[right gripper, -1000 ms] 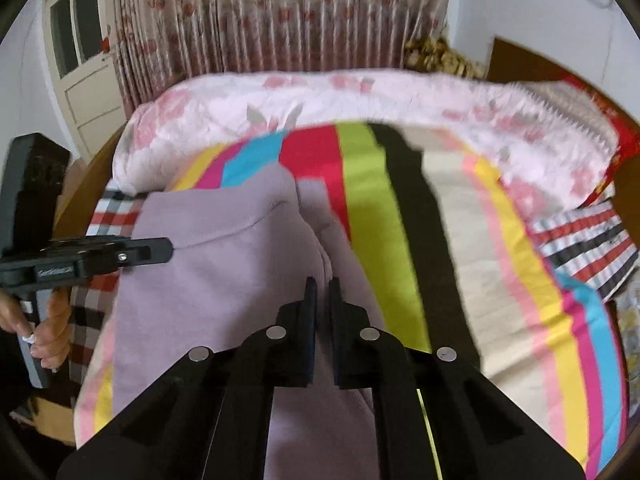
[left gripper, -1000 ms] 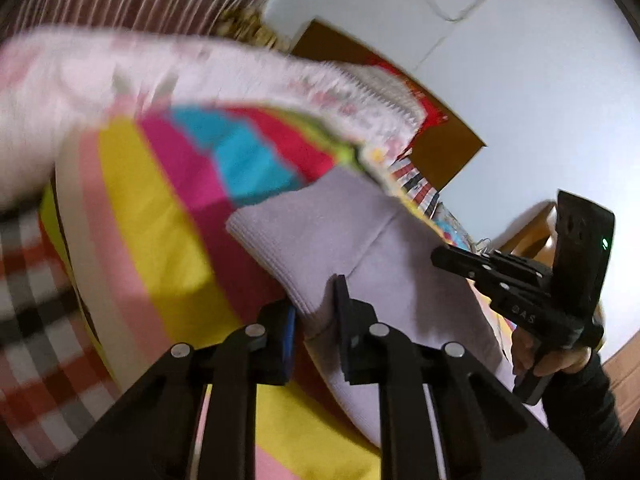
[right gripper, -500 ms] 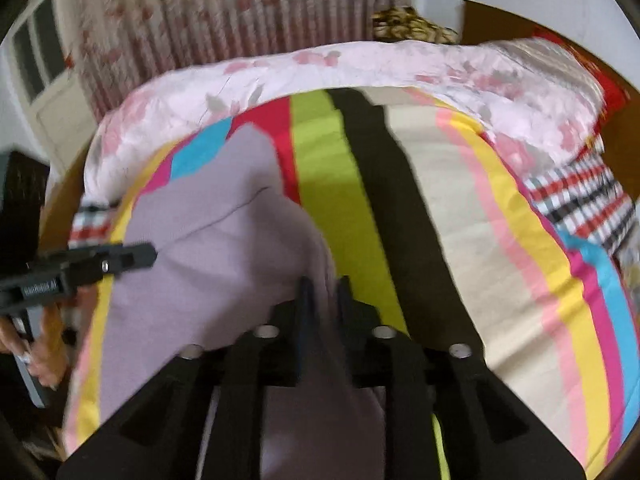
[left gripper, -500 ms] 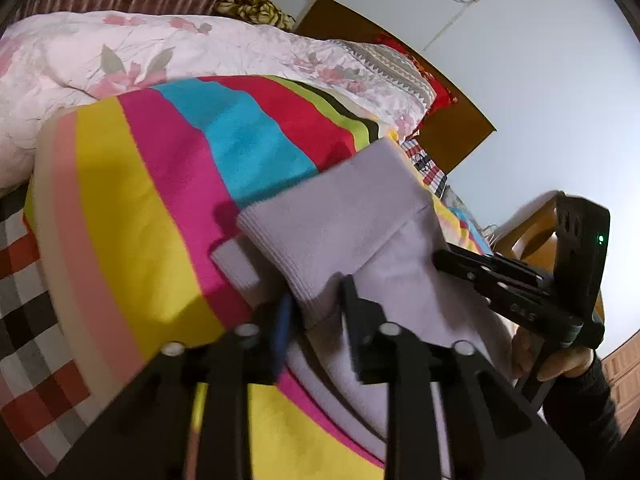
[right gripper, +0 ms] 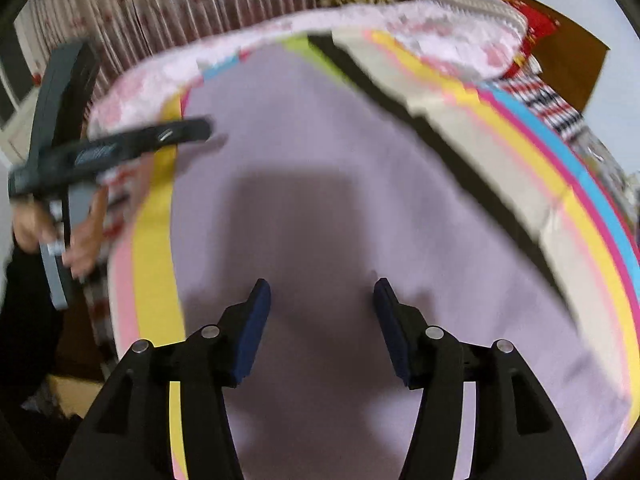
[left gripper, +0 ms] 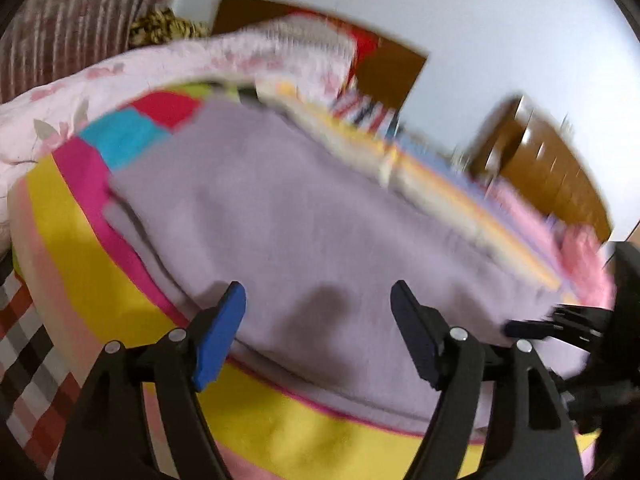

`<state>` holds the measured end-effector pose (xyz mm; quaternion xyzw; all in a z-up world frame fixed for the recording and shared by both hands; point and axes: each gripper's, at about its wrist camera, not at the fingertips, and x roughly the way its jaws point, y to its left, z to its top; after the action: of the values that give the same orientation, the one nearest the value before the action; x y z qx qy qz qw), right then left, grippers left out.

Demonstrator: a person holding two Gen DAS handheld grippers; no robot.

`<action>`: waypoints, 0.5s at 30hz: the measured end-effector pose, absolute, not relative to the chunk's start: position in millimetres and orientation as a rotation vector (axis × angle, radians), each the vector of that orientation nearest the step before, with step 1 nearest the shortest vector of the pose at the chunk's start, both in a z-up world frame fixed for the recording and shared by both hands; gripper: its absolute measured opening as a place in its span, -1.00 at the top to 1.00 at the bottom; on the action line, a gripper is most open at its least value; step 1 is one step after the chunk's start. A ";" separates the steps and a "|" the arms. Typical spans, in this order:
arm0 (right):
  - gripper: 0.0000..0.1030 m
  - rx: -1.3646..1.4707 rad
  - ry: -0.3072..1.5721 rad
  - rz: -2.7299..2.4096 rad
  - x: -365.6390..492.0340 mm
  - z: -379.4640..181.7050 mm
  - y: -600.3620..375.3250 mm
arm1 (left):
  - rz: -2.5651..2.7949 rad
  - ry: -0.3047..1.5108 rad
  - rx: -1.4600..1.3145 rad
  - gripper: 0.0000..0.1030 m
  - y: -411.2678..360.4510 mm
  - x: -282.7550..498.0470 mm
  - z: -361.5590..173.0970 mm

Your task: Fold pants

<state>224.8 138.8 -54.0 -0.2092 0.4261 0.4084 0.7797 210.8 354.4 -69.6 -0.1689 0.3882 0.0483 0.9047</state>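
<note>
Both grippers have just released the cloth. The left gripper (left gripper: 318, 312) has just been opening: its jaws, which pinched a raised fold of the pants (left gripper: 304, 216) a second ago, now stand wide apart with nothing between the pads. The right gripper (right gripper: 322, 312) has also just been opening from fully together; its jaws stand apart over flat fabric and do not press on it.

Directly beyond the fingers of each gripper, the lilac pants lie spread flat on the striped bedspread (left gripper: 72, 248). The bunched cuff that stood up between the left fingers a second ago is gone; in its place is a smooth doubled panel whose lower layer shows along the near and left edges. In the right wrist view the pants (right gripper: 320, 168) fill the area ahead of the fingers, with the gripper's shadow falling across them.

To the left of the right fingers and further out, the person's hand (right gripper: 82, 240) holds the other gripper just at the cloth's edge. Beyond the pants lies a pink floral quilt (right gripper: 224, 56), then the curtain (right gripper: 172, 0).

Judgement: one fold has been laid down and released. The next step probably calls for a fresh grasp on an edge for a further fold.
</note>
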 end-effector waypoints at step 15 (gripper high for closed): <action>-0.41 -0.168 0.885 0.918 176.0 -26.3 45.7 | 0.250 0.822 -0.247 -0.69 299.3 184.8 -30.6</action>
<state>176.0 45.7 -26.3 -0.0783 0.4125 0.4279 0.8004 184.8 299.3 -30.6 -0.1195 0.3975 0.1208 0.9017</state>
